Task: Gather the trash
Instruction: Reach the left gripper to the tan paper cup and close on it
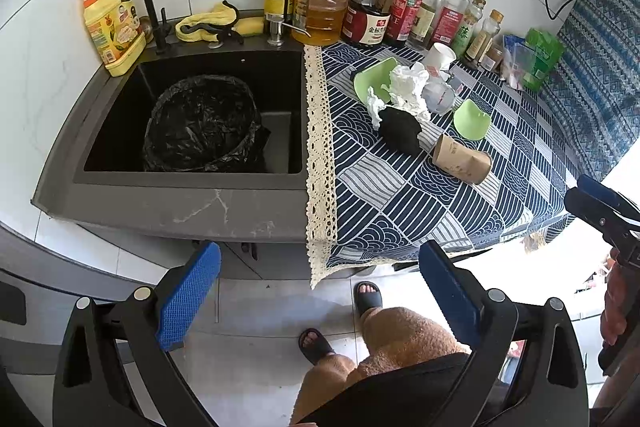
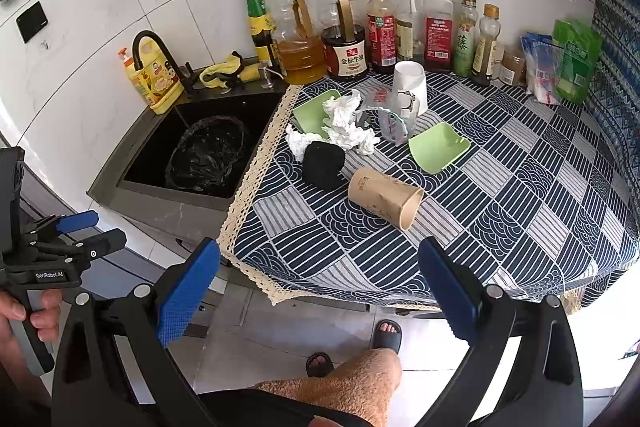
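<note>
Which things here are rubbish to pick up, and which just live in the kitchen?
Rubbish job: crumpled tissue, brown paper cup, white paper cup, black lump, green scraps, bag-lined bin.

Just there: sauce bottles, dish soap, yellow cloth.

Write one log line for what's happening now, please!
phase: start | left tongs: open, empty | right tongs: open, empty | brown cup: on its side | bin: in sink
</note>
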Demonstrator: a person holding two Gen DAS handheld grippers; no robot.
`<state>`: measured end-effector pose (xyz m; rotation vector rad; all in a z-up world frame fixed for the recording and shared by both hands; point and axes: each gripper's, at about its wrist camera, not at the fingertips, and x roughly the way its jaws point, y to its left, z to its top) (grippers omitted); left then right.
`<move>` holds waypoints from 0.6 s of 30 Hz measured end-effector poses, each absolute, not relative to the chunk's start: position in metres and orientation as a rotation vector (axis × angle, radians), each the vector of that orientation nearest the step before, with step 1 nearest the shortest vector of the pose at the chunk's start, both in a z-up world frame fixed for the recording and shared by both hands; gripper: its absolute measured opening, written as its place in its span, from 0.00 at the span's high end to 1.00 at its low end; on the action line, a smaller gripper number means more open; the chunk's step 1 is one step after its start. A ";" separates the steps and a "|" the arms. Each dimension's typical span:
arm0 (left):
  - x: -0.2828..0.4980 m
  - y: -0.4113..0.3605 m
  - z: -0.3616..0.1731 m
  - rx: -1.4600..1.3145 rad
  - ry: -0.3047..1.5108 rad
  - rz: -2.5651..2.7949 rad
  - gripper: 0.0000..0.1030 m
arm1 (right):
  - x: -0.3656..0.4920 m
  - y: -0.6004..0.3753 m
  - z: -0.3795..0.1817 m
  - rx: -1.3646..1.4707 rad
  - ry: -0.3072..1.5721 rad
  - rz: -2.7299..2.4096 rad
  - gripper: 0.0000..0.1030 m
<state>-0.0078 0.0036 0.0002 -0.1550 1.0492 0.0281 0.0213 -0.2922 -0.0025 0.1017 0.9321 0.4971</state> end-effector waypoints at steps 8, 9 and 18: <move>0.019 -0.017 -0.006 -0.156 1.076 0.009 0.06 | 0.055 -0.317 -0.015 0.143 0.971 0.469 0.05; 0.023 -0.021 -0.009 -0.156 1.083 0.007 0.06 | 0.063 -0.323 -0.018 0.156 0.984 0.468 0.05; 0.072 -0.075 -0.032 -0.200 1.170 -0.059 0.06 | 0.146 -0.368 -0.055 0.248 1.101 0.447 0.05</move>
